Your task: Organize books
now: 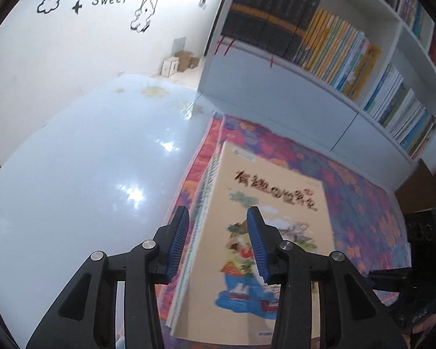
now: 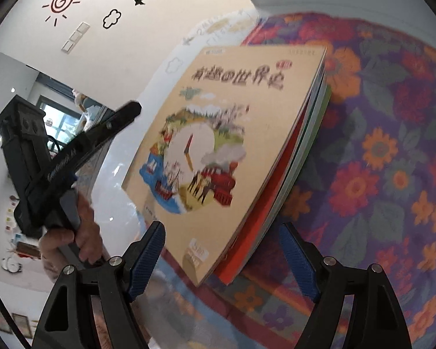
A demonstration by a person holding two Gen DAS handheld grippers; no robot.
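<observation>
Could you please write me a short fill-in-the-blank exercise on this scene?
1. The stack of books lies on a ____ patterned mat.
2. The top book's cover is ____ in colour.
3. Behind the mat stands a white ____ full of books.
4. The pads of the right gripper are ____ in colour.

Missing words: floral; tan; bookshelf; blue

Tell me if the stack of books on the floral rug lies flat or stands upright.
Flat. The stack lies on the floral rug with the top cover facing up and page edges showing along its side.
</observation>
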